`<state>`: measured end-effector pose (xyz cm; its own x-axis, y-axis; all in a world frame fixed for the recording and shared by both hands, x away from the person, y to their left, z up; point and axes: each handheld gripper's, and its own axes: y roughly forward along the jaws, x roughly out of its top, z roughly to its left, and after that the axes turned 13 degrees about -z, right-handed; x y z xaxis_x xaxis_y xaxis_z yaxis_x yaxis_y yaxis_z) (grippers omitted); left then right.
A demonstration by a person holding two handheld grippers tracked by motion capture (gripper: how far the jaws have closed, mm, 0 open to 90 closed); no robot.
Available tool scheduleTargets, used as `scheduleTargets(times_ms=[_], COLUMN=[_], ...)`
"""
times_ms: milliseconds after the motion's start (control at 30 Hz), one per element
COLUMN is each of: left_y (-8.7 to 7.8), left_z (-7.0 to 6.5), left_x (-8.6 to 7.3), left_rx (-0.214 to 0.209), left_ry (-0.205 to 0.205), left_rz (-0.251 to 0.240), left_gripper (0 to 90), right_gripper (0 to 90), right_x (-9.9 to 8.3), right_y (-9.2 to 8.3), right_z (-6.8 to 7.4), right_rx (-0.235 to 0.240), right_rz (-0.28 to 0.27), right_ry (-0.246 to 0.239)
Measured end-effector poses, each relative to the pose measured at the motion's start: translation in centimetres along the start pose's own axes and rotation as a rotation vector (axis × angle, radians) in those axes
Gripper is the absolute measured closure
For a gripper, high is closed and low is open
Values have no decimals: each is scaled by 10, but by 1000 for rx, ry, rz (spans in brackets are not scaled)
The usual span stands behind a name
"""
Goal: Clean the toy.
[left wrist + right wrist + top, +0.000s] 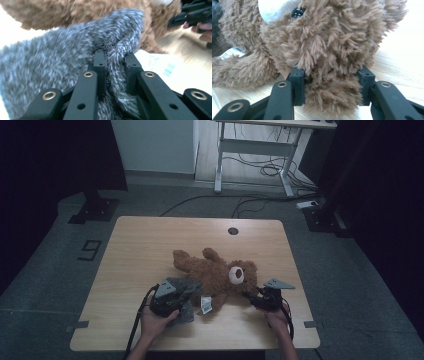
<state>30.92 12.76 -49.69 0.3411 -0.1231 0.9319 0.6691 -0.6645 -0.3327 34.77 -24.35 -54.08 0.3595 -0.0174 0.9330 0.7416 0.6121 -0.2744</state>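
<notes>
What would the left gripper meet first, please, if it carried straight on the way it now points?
The left gripper, shut on the grey fuzzy cloth, would most likely press next into the brown teddy bear just behind it, though depth is hard to judge.

I read a dark "9" (89, 250) marked on the floor (50, 270) left of the table (140, 245); the bear's white tag (205, 304) carried print too blurred to read.

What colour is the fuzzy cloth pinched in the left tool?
Mottled grey and white fuzzy cloth, best seen in the left gripper view.
</notes>
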Motion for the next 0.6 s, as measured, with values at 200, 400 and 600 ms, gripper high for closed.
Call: scheduleTargets(times_ms=[200, 400, 600], left_y=[22, 65, 81], left_z=[-22, -45, -41], left_x=[30, 43, 26], left_rx=[-61, -107, -120], left_ry=[64, 78, 18], left_rz=[-18, 39, 61], left_gripper=[760, 760, 764], right_gripper=[543, 543, 543], right_x=[1, 0, -1], right_y=[0, 0, 0], right_z=[1, 1, 0], right_rx=[-7, -8, 1], right_rz=[0, -5, -1], right_ry=[6, 8, 5])
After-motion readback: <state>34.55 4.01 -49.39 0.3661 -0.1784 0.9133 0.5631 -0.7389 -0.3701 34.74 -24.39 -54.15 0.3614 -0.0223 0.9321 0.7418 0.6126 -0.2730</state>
